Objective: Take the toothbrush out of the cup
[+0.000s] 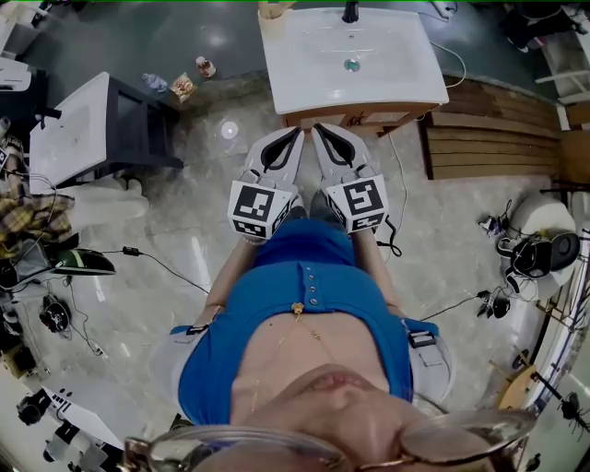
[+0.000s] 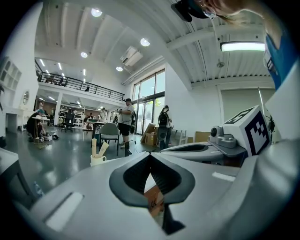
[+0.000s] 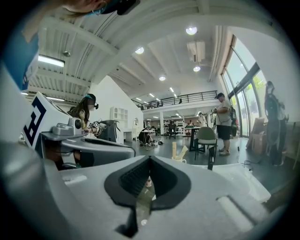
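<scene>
Head view looks steeply down past a person's blue button-front shirt to a white rectangular washbasin on a wooden cabinet, with a dark tap at its far edge and a round drain in its bowl. At the washbasin's far left corner stands a cream cup. Below the washbasin's near edge, just short of it, the left gripper and the right gripper lie side by side, white-shelled, each with a black-and-white marker cube, tips angled in toward each other and pointing at the washbasin.

Left gripper view shows its dark pads pressed together with nothing between them. The cream cup sits well beyond them. Two pale sticks rise from it, one upright and one leaning; which is the toothbrush is too small to tell.

Right gripper view shows its jaws closed on each other as well, nothing held. The cup shows beyond them too, both sticks in it.

Left of the washbasin stands a white-topped table with a dark frame, and right of the washbasin lie brown wooden slats on the pale floor.
</scene>
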